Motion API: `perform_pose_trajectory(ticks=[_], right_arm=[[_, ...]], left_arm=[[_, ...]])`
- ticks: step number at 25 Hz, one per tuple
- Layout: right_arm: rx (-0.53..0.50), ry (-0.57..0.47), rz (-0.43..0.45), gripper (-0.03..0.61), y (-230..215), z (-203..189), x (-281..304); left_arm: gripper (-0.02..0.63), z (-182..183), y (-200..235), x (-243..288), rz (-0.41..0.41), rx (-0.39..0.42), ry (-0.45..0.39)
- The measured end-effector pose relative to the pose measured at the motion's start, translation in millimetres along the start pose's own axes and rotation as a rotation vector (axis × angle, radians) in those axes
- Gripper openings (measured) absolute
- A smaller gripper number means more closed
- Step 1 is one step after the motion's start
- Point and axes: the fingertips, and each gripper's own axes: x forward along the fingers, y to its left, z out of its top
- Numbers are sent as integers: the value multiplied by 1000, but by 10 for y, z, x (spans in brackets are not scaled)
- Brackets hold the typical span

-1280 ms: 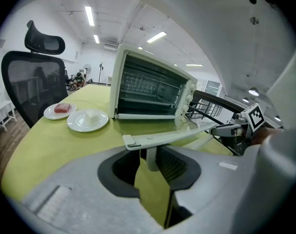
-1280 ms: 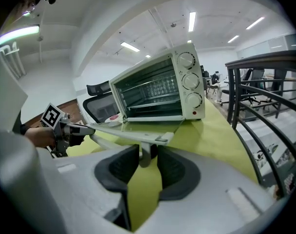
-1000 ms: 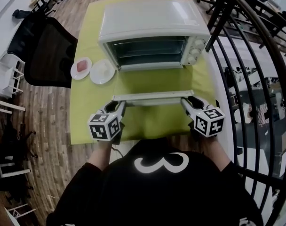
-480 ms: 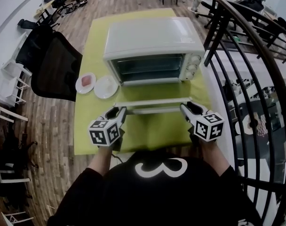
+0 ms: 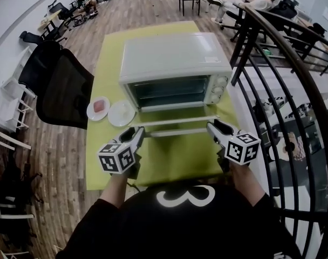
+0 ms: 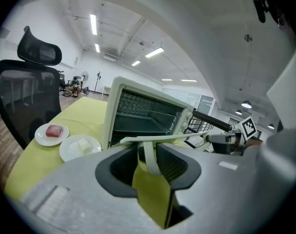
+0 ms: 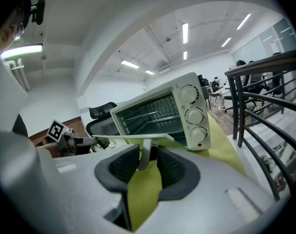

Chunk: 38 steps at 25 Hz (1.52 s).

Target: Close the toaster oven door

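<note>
The white toaster oven [image 5: 175, 58] stands on a yellow-green table [image 5: 169, 158] with its glass door [image 5: 175, 121] hinged down and partly raised. Along the door's free edge runs a white handle bar [image 5: 177, 132]. My left gripper [image 5: 138, 133] is shut on the bar's left end post [image 6: 149, 160]. At the right end post [image 7: 145, 156] my right gripper [image 5: 211, 127] is shut the same way. The left gripper view shows the oven cavity [image 6: 145, 113] past the door edge, and the right gripper view shows the oven's knobs [image 7: 194, 115].
Two small plates sit left of the oven, one with a red piece [image 5: 98, 108] and one with a white piece [image 5: 121, 113]. A black office chair [image 5: 64, 85] stands at the table's left. A black metal railing [image 5: 272, 90] runs close along the right.
Both grippers have risen and moved toward the oven with the handle bar between their jaws. The door has swung up from nearly flat to partly raised.
</note>
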Motion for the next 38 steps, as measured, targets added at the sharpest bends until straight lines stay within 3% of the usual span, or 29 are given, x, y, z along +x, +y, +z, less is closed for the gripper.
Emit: perform_pose_trajectory(ticks=[20, 38], right_arm=[[-42, -97, -3, 120, -55, 642, 95], [-52, -160, 0, 120, -197, 1112, 415]], left_arm=[[127, 573, 60, 205, -111, -196, -45], [141, 957, 239, 541, -209, -437, -79]])
